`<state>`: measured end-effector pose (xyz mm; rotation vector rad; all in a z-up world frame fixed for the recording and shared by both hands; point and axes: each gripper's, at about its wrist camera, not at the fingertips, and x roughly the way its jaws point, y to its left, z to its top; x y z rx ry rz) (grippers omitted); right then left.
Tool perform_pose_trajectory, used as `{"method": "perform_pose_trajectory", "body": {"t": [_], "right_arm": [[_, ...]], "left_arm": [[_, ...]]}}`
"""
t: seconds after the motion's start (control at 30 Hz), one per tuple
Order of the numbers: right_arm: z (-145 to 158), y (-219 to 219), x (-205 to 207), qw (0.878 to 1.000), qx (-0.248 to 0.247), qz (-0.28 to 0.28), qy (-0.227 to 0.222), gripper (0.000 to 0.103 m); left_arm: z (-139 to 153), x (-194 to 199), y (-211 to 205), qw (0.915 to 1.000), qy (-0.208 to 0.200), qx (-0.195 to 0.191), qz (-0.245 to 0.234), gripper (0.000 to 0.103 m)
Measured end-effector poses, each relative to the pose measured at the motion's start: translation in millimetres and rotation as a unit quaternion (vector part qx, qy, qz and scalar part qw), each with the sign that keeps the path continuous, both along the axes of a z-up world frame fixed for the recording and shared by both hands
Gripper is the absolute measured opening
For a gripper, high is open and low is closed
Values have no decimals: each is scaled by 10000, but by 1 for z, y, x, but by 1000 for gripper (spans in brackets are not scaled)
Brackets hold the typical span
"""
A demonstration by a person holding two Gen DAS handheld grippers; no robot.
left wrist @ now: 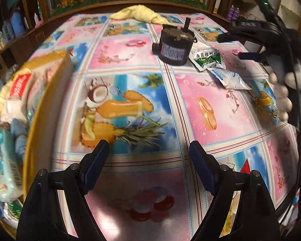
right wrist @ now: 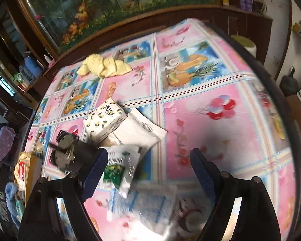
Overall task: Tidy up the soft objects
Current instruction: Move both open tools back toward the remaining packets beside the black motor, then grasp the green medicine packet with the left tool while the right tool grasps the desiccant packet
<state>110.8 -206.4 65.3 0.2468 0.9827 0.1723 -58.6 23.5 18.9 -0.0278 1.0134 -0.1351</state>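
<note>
Right wrist view gives me my right gripper (right wrist: 148, 160) with its jaws spread over a heap of soft packets on the tablecloth (right wrist: 220, 120), nothing pinched between the pads: the green-and-white pouch (right wrist: 118, 168) lies just inside my left-hand finger, long axis running toward the lower right, and a blurred white-and-blue pouch (right wrist: 144, 204) lies below it, nearer the camera. Past them, a lemon-print tissue pack (right wrist: 104, 120) leans on a white packet (right wrist: 136, 130), both slanting from upper left to lower right. The dark round motor (right wrist: 70, 154) sits just left of the heap, touching it or nearly so; I cannot tell. A yellow towel (right wrist: 104, 66) lies crumpled at the far edge, stretched left to right. In the left wrist view my left gripper (left wrist: 148, 150) hangs released over bare cloth, and a cardboard box (left wrist: 40, 100) full of soft things stands at its left
</note>
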Motion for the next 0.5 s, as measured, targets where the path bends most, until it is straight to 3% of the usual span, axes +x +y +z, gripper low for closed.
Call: {"method": "perform_pose_trajectory", "body": {"t": [0.07,0.1,0.27,0.4,0.5], "right_arm": [[-12,13,12,9996,-201,74,200,30],[-17,20,14,9990,-290,135,324,24],[-27,51,-13,9936,-495,918,428,20],[-25,81,-58,9714,-59,2301,575,20],[-3,57,-84,9763,182,2152,132,21]], "left_arm": [[-1,-1,1,10000,-41,67,27,83],[-1,-2,2,10000,-18,18,21,83],[5,-7,19,9982,9,-604,31,83],[11,-12,28,9969,-71,-787,18,83],[17,-18,29,9961,-176,-852,-115,83]]}}
